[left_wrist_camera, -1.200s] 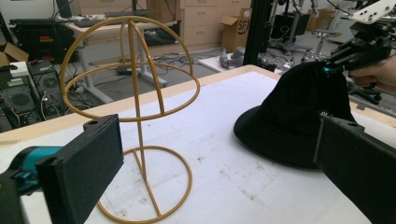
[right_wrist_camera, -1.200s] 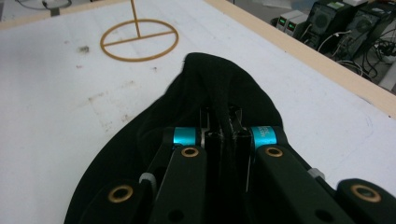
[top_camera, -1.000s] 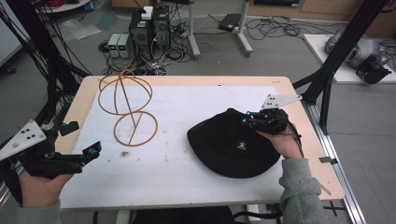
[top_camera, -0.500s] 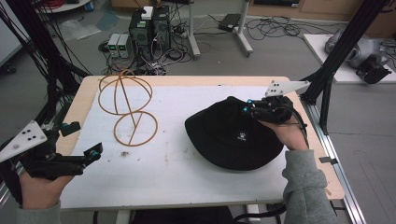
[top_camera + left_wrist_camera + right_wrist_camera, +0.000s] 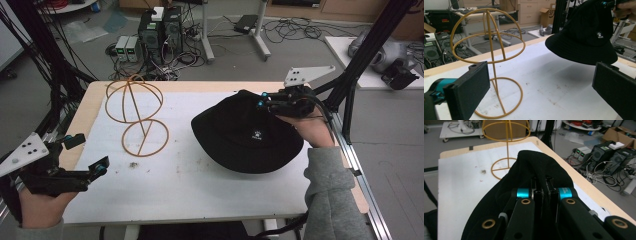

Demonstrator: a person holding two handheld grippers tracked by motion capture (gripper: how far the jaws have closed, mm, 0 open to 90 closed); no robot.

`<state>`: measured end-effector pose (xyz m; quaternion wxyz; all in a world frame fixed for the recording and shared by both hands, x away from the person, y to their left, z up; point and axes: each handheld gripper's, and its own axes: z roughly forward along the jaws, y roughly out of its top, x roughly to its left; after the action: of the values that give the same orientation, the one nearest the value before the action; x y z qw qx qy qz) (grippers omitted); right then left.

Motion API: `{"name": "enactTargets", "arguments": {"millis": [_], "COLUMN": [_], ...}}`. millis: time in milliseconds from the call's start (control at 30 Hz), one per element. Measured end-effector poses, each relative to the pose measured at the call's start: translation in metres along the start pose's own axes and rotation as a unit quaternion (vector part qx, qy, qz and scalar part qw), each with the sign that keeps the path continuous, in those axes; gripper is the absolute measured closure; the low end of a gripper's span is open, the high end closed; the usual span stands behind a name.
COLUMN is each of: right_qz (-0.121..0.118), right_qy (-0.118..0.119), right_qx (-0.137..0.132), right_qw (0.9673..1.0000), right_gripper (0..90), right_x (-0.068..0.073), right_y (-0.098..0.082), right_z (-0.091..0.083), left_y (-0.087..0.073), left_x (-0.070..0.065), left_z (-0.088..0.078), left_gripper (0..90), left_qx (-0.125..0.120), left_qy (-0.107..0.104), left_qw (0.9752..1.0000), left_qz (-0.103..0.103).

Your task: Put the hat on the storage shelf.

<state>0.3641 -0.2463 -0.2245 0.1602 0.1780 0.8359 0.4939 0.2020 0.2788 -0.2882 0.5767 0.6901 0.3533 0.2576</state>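
Since the earlier frames, the right gripper (image 5: 267, 100) has risen, taking the black hat (image 5: 247, 132) up off the white counter (image 5: 200, 185); its jaws are clamped together on a fold of the crown, and the brim hangs in the air at about 3 o'clock of the counter. At 10 o'clock stands the gold wire hat stand (image 5: 137, 117), well apart from the hat, with open white surface between them and nothing in the way. At 8 o'clock the left gripper (image 5: 85, 155) hovers near the counter's left edge, jaws wide apart on nothing, pointing at the stand. A black frame post (image 5: 352, 80) rises just beyond the right edge, close to the right hand.
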Motion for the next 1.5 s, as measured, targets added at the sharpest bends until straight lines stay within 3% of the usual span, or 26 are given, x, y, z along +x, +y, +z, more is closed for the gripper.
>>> {"name": "enactTargets", "arguments": {"millis": [300, 533, 867, 1000, 1267, 1500], "right_qz": [-0.007, -0.023, -0.031, -0.035, -0.049, -0.058], "right_qy": [0.005, 0.012, 0.018, 0.032, 0.051, 0.054], "right_qx": [-0.011, 0.002, -0.014, -0.029, -0.033, -0.037], "right_qw": [0.9999, 0.9997, 0.9992, 0.9985, 0.9969, 0.9962], "right_gripper": [88.1, 88.1, 88.0, 88.0, 87.8, 87.8], "right_x": [0.0, 0.004, 0.001, 0.0, 0.004, 0.005], "right_y": [0.026, 0.047, 0.073, 0.083, 0.107, 0.122], "right_z": [-0.009, -0.008, -0.009, -0.01, 0.004, 0.016], "left_y": [0.0, -0.002, -0.003, -0.004, -0.005, -0.004], "left_x": [-0.008, -0.007, -0.006, -0.006, -0.006, -0.008], "left_z": [-0.002, -0.004, -0.005, -0.006, -0.007, -0.011], "left_gripper": [1.7, 1.7, 1.7, 1.7, 1.7, 1.7], "left_qx": [0.004, 0.0, 0.0, 0.001, 0.004, 0.002], "left_qy": [-0.001, 0.007, 0.006, 0.005, 0.005, 0.008], "left_qw": [1.0, 1.0, 1.0, 1.0, 1.0, 1.0], "left_qz": [0.008, 0.006, 0.004, 0.004, 0.004, 0.005]}}
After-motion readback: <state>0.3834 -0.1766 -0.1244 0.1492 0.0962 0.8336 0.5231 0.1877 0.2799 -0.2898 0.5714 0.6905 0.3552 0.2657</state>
